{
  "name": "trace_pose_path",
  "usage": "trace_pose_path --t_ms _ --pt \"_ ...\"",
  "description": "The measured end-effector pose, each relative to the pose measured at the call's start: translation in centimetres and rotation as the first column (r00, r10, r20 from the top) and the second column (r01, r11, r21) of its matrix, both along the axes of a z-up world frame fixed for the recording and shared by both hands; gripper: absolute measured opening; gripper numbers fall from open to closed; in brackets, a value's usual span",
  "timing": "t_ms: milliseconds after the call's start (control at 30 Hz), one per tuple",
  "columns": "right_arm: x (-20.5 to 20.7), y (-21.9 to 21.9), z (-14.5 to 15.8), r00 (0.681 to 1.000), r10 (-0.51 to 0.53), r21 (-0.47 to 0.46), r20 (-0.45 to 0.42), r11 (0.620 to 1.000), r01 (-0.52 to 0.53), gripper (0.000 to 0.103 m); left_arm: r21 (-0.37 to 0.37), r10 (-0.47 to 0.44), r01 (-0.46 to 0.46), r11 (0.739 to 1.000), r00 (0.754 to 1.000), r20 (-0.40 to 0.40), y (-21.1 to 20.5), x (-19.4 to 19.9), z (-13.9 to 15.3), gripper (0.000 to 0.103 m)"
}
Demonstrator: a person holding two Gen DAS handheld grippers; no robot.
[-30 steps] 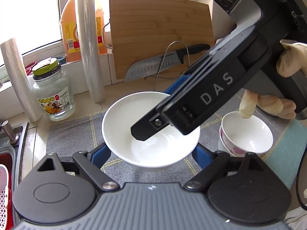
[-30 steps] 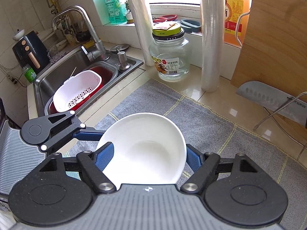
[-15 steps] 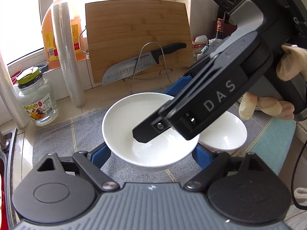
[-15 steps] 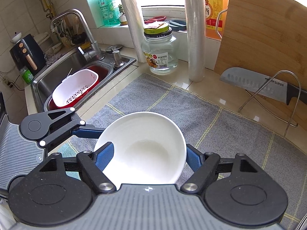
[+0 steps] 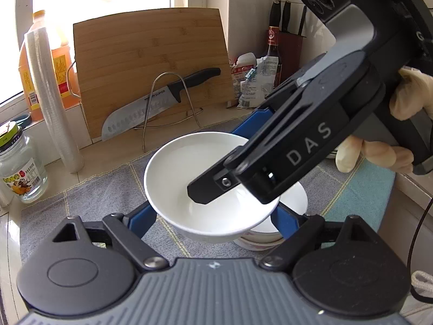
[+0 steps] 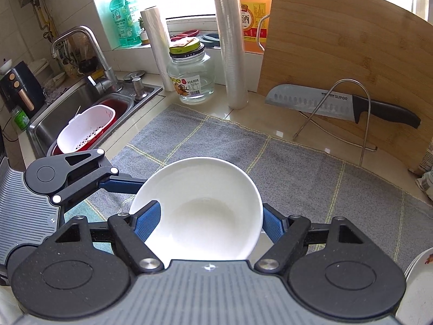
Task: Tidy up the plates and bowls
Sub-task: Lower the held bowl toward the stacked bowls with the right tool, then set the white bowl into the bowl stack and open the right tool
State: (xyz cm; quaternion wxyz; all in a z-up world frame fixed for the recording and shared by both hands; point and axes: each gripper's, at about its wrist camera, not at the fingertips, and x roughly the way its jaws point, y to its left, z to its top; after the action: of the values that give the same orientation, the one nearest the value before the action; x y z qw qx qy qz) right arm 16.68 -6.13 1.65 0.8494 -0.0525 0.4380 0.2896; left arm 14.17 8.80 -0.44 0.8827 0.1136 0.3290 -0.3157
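Note:
A large white bowl (image 5: 189,178) is held between both grippers above the grey mat. My left gripper (image 5: 213,216) grips it from the near side. My right gripper (image 6: 208,222) grips the same bowl (image 6: 200,211) and reaches across it in the left wrist view (image 5: 284,159). In the left wrist view the held bowl hangs just above smaller stacked bowls (image 5: 270,237), which it mostly hides. My left gripper also shows in the right wrist view (image 6: 73,176), its blue finger against the bowl's left side.
A grey mat (image 6: 284,168) covers the counter. A cutting board (image 5: 151,65), a knife (image 5: 159,103) on a wire stand, a glass jar (image 6: 190,78), film rolls (image 6: 232,43) and an oil bottle stand behind. A sink (image 6: 67,111) with a white basket lies left. A plate rim (image 6: 419,279) is at right.
Both grippers have carried the white bowl to the right, from beside the smaller bowls to directly over them. The grips have not changed.

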Motion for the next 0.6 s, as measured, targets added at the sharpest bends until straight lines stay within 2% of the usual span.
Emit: trace_pose_path --t_ms 333,600 --pt "-0.8 -3.8 -0.7 0.996 -0.088 -0.014 -0.007 0.996 0.088 0.084 -0.019 -0.074 0.073 0.997 0.997 -0.028 -3.4 -0.1 -0.7 0.090" --pt "-1.1 -5.0 -1.7 0.994 -0.110 -0.029 -0.030 0.994 0.109 0.084 -0.018 -0.095 0.094 0.995 0.993 -0.067 -4.9 0.1 -1.7 0.090"
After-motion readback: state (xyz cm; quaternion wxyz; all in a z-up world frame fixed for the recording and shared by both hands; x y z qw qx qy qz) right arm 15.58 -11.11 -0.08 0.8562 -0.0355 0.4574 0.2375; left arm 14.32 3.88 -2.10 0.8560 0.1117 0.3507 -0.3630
